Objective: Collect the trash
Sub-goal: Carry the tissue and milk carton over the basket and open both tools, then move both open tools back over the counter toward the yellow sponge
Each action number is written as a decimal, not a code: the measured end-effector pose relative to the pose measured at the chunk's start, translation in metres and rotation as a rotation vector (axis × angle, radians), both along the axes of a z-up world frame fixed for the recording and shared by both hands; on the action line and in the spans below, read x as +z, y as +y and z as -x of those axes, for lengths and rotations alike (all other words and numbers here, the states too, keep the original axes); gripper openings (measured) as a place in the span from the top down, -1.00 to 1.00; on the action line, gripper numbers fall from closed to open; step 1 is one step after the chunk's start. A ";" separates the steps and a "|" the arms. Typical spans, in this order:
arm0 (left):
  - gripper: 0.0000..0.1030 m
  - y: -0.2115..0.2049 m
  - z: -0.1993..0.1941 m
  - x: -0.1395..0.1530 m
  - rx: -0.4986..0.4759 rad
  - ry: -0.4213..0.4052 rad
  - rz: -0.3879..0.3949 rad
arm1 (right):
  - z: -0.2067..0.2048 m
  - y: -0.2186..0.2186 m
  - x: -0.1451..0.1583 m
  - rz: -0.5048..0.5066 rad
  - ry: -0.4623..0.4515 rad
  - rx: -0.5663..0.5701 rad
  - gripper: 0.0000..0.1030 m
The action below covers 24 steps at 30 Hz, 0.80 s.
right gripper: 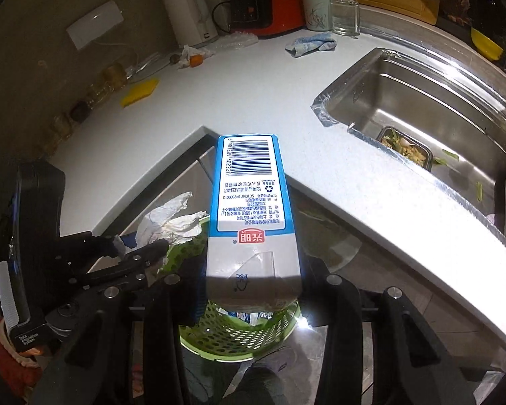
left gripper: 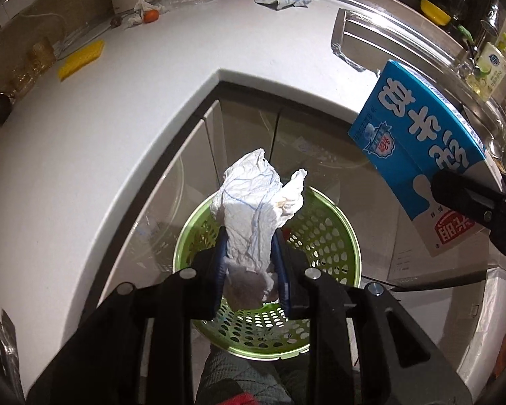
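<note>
The left gripper (left gripper: 249, 263) is clamped on a crumpled paper towel (left gripper: 253, 209) directly over the green perforated basket (left gripper: 327, 233). The right gripper (right gripper: 249, 290) is closed partway on a blue milk carton (right gripper: 249, 202), also above the basket (right gripper: 239, 334), with the carton's far end pointing to 12 o'clock. The white countertop's (left gripper: 118, 128) curved edge wraps the basket from 9 to 2 o'clock. A steel sink (right gripper: 421, 108) lies at 2 o'clock.
</note>
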<state>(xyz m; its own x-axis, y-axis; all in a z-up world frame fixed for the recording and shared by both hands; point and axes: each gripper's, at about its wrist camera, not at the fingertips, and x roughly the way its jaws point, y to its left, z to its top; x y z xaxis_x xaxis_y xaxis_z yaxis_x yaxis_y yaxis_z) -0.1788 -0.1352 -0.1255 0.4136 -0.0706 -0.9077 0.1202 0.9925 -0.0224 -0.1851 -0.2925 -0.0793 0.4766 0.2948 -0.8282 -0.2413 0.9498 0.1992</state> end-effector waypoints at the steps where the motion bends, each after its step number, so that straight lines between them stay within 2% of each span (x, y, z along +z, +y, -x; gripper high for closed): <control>1: 0.36 -0.002 0.002 -0.002 0.002 0.007 -0.006 | 0.002 -0.002 0.000 -0.002 -0.001 0.000 0.17; 3: 0.20 -0.006 0.006 -0.002 0.000 0.007 -0.010 | 0.005 -0.004 0.001 -0.005 -0.006 0.000 0.17; 4: 0.03 -0.008 0.007 -0.001 0.003 0.007 -0.014 | 0.005 -0.006 0.002 -0.007 -0.008 0.000 0.17; 7: -0.20 -0.011 0.009 0.006 0.010 -0.011 -0.021 | 0.006 -0.009 0.002 -0.015 -0.010 0.004 0.17; 15: -0.47 0.001 0.009 0.036 0.068 -0.079 -0.046 | 0.003 -0.002 -0.002 -0.023 0.002 0.056 0.17; 20: -0.50 0.012 0.007 0.049 0.112 -0.102 -0.043 | 0.003 0.012 -0.012 -0.007 0.037 0.129 0.12; 23: -0.53 0.016 0.006 0.053 0.127 -0.107 -0.040 | 0.004 0.016 -0.013 0.022 0.027 0.135 -0.59; 24: -0.54 0.017 0.005 0.053 0.132 -0.108 -0.043 | 0.004 0.016 -0.012 0.036 0.015 0.126 -0.65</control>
<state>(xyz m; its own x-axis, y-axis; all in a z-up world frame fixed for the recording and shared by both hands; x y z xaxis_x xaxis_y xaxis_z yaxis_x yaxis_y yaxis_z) -0.1836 -0.1178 -0.0720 0.5119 0.0282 -0.8586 -0.0117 0.9996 0.0259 -0.1891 -0.2760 -0.0910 0.4255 0.3211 -0.8461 -0.3563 0.9189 0.1695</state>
